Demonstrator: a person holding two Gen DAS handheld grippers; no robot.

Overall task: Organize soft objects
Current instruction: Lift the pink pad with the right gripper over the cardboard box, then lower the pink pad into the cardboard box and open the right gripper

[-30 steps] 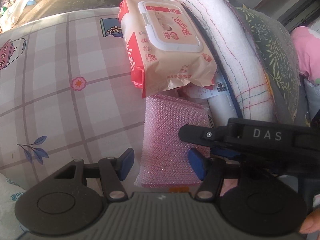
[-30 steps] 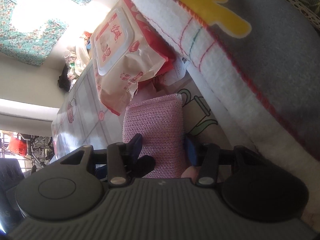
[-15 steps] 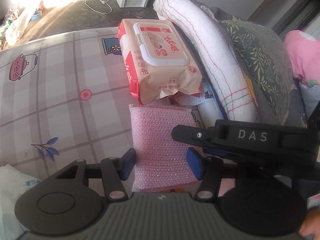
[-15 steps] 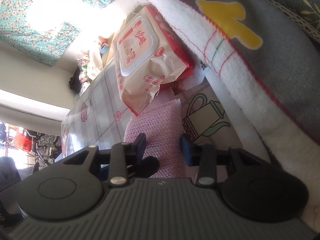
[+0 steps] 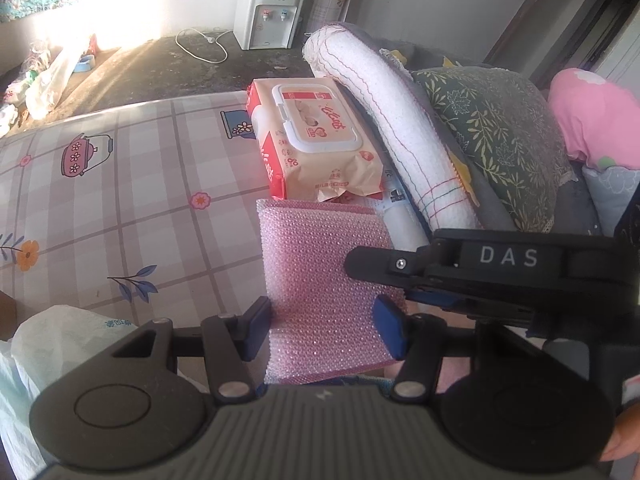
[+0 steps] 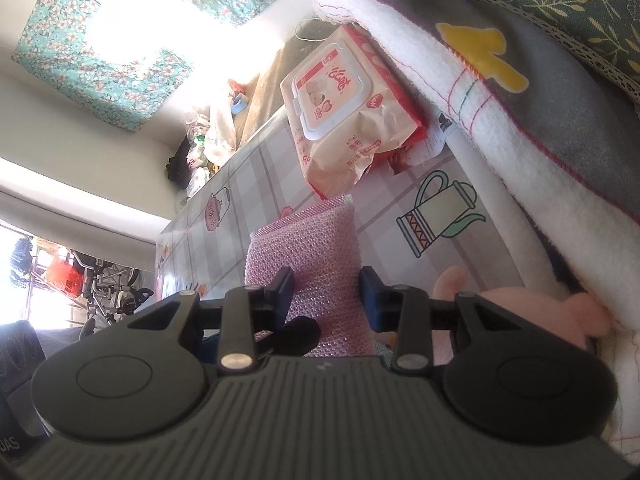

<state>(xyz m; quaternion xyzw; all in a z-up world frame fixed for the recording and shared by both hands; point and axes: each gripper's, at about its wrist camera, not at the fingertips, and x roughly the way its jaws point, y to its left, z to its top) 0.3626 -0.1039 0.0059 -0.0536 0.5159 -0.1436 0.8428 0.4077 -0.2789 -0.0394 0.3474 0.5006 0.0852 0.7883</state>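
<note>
The pink sponge pad (image 5: 320, 280) has come up off the checked table (image 5: 120, 200) and now hangs above it, where a second ago it lay flat by the wipes pack (image 5: 316, 140). Both tongs have risen with it. The left tongs (image 5: 324, 328) have closed in a little and the right tongs (image 6: 326, 292) have just been closing, each now pressing the pad's sides.

Black ribbed tool (image 5: 320, 328) with blue pads, marked "DAS".
</note>
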